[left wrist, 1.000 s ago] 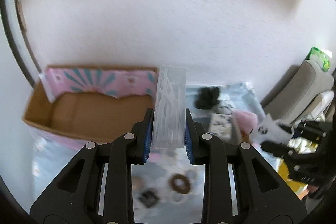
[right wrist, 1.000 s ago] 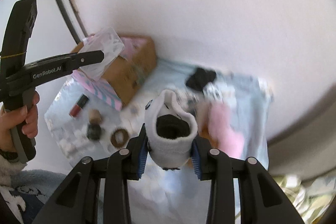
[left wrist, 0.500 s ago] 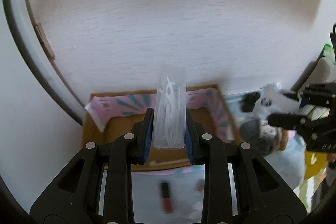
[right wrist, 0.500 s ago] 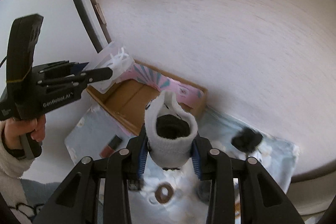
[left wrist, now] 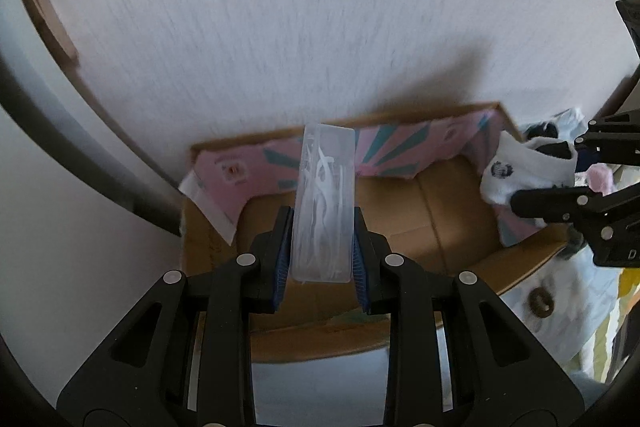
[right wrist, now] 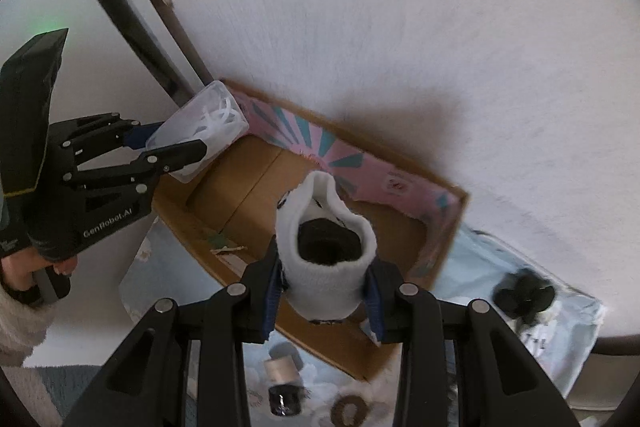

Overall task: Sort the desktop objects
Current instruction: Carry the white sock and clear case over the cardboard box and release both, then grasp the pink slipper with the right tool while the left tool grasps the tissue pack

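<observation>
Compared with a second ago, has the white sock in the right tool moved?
Yes. The white sock, clamped in the right tool, has travelled from above the blue cloth to above the cardboard box.

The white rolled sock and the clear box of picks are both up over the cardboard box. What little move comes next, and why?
Probably lower both a little, then let go. The left tongs grip the clear plastic box of white picks and the right tongs grip the white rolled sock, both above the open brown cardboard box, whose floor looks bare.
</observation>
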Available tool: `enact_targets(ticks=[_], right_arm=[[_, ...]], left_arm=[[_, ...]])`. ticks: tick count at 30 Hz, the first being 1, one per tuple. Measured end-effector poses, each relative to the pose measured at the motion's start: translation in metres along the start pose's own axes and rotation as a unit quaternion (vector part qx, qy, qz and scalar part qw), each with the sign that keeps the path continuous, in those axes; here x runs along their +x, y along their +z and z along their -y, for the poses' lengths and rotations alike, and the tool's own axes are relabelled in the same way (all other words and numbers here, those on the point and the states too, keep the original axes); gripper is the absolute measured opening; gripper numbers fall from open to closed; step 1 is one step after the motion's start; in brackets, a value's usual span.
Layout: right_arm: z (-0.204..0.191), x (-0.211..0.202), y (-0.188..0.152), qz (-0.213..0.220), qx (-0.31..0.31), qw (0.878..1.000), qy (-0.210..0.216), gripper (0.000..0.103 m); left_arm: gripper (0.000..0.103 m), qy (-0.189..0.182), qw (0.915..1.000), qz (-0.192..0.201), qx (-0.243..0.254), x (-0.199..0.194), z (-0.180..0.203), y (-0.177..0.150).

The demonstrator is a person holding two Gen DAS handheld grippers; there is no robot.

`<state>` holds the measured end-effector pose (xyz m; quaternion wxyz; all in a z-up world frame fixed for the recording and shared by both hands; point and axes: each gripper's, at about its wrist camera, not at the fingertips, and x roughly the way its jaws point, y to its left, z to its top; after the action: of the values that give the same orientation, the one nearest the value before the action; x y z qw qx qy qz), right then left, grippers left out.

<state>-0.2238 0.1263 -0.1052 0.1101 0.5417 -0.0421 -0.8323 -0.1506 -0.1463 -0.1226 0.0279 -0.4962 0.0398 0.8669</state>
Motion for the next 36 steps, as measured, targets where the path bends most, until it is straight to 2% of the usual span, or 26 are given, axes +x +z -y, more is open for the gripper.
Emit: enact_targets(ticks=[8, 18, 20, 21, 22, 24, 28, 30, 33, 36], right_arm=[[-0.003, 0.046, -0.010, -0.051, 0.019, 0.999, -0.005, 0.033], [0.004, 0.064, 0.000, -0.060, 0.035, 0.997, -0.023, 0.036], [0.006, 0.067, 0.003, -0.063, 0.038, 0.997, -0.027, 0.041], [0.007, 0.069, 0.003, -0.064, 0.041, 0.997, -0.026, 0.047], [0.009, 0.071, 0.004, -0.065, 0.046, 0.996, -0.026, 0.052], [0.012, 0.072, 0.004, -0.067, 0.054, 0.996, -0.024, 0.085], [0.018, 0.061, 0.003, -0.055, 0.066, 0.996, -0.018, 0.089], [0.019, 0.052, 0.000, -0.042, 0.068, 0.997, -0.009, 0.103], [0.019, 0.041, -0.001, -0.029, 0.055, 0.998, -0.008, 0.103], [0.019, 0.030, -0.004, -0.019, 0.046, 0.999, -0.004, 0.103]], left_arm=[[0.024, -0.009, 0.9995, -0.029, 0.004, 0.027, -0.005, -0.015], [0.026, -0.025, 0.9989, -0.039, -0.009, 0.032, -0.009, -0.014], [0.039, -0.027, 0.9983, -0.050, -0.015, 0.033, -0.012, -0.014], [0.079, -0.021, 0.9985, -0.049, -0.012, 0.031, -0.011, -0.014], [0.099, -0.015, 0.9989, -0.044, -0.005, 0.029, -0.010, -0.013], [0.103, -0.008, 0.9997, -0.021, 0.008, 0.020, -0.006, -0.013], [0.103, -0.008, 0.9997, -0.008, 0.023, 0.000, -0.004, -0.006], [0.103, -0.016, 0.9995, -0.001, 0.027, -0.001, -0.006, -0.002], [0.103, -0.037, 0.9989, -0.002, 0.028, -0.004, -0.001, 0.003], [0.103, -0.072, 0.9972, 0.014, 0.016, -0.015, 0.001, 0.005]])
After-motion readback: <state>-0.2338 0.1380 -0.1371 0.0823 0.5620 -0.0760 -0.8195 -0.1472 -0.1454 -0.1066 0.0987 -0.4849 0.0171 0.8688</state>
